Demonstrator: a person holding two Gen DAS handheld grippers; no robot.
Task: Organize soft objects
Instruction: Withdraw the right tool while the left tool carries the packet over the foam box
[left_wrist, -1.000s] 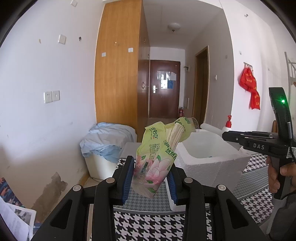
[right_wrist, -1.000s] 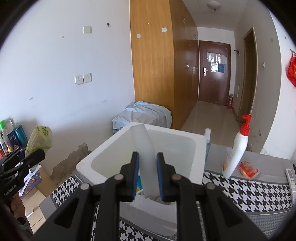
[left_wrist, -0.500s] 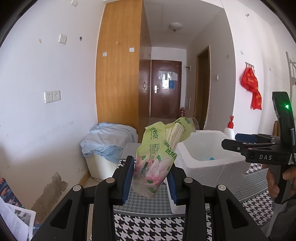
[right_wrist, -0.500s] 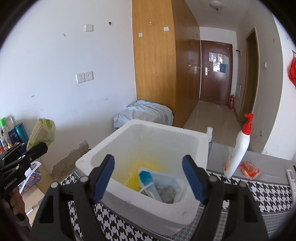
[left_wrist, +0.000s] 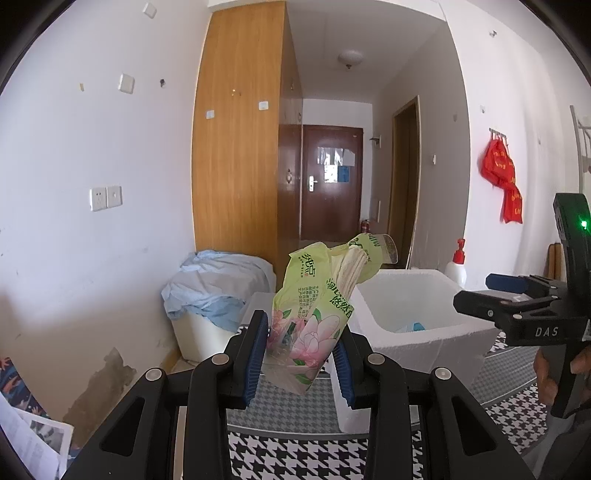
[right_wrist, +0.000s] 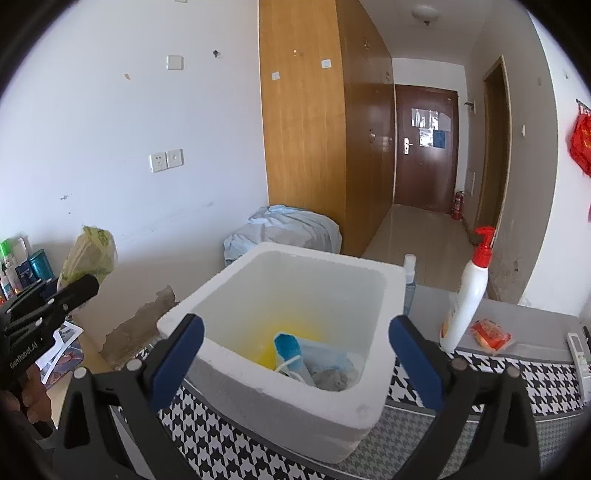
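My left gripper (left_wrist: 300, 356) clamps green tissue pack (left_wrist: 314, 306), held upright in air left of foam box (right_wrist: 369, 391). My right gripper (right_wrist: 295, 347) over box, jaws opening wide, nothing between pads. Blue pouch (right_wrist: 288, 345) lies inside box on yellow bottom.

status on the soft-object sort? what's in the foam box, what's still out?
Done: a blue-and-white packet and a grey item lie in the foam box. The right gripper hangs over it, jaws opening, nothing between them. In hand: the left gripper clamps the green tissue pack. Left: boxing that pack.
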